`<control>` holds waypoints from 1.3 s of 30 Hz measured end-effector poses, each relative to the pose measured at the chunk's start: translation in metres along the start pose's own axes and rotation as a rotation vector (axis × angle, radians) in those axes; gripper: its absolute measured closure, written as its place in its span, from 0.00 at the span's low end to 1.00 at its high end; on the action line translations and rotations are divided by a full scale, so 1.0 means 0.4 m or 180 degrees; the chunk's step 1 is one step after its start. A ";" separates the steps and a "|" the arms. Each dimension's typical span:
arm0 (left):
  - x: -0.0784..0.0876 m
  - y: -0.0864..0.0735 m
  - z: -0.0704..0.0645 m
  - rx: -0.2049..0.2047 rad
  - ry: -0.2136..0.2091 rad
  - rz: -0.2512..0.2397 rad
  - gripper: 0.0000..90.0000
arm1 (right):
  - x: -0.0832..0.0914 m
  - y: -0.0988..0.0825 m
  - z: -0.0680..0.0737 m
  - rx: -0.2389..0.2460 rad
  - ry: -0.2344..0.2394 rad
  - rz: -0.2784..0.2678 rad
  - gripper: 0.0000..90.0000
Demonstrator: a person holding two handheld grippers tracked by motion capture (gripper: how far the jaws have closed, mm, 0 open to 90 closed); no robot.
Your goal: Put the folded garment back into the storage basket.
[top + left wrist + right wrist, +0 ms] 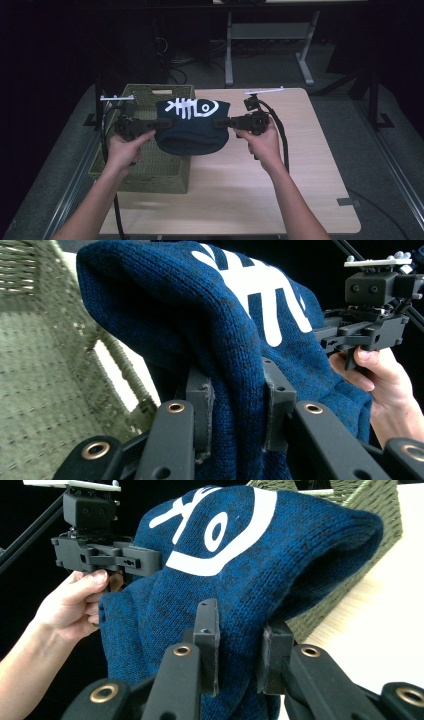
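Left claw [152, 123] and right claw [222, 121] each clamped tight on blue hat [192, 127], stretched between them above green basket [150, 165], left on wooden table [280, 185]; dark room.

My dark blue knit beanie [192, 127] with its white fishbone print hangs stretched between my two tongs, held above the tabletop [280, 170], opening facing me.

My left claw [152, 124] and right claw [226, 121] each pinch a side of the blue knit hat [192, 127], which hangs between them and blocks the gap. Below my left claw the green woven basket [150, 167] stands with its walls raised along the table's left side. To the right of the basket, the table [300, 165] lies bare beside and below my right claw.
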State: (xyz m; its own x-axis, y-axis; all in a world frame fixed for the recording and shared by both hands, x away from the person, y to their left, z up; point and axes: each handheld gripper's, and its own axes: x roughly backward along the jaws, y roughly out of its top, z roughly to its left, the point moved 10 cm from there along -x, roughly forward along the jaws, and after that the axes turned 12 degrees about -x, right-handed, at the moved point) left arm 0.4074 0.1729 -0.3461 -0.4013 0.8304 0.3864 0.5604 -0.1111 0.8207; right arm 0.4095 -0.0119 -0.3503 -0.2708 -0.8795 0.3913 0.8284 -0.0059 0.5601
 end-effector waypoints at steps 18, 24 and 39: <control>0.124 -0.021 0.085 0.0139 0.0191 -0.0047 0.80 | -0.131 0.015 0.062 0.0080 -0.0044 0.0096 0.83; 0.177 -0.038 0.130 0.0228 0.0285 -0.0063 0.80 | -0.206 0.016 0.080 0.0097 -0.0071 0.0195 0.83; 0.248 -0.066 0.208 0.0347 0.0539 -0.0026 0.79 | -0.331 0.017 0.107 0.0168 -0.0155 0.0278 0.83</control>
State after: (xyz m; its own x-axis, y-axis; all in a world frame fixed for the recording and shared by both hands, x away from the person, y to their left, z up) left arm 0.4133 0.3035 -0.3647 -0.5173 0.7263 0.4527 0.6280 -0.0373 0.7773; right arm 0.4300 0.1248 -0.3669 -0.2232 -0.8514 0.4746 0.8232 0.0961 0.5595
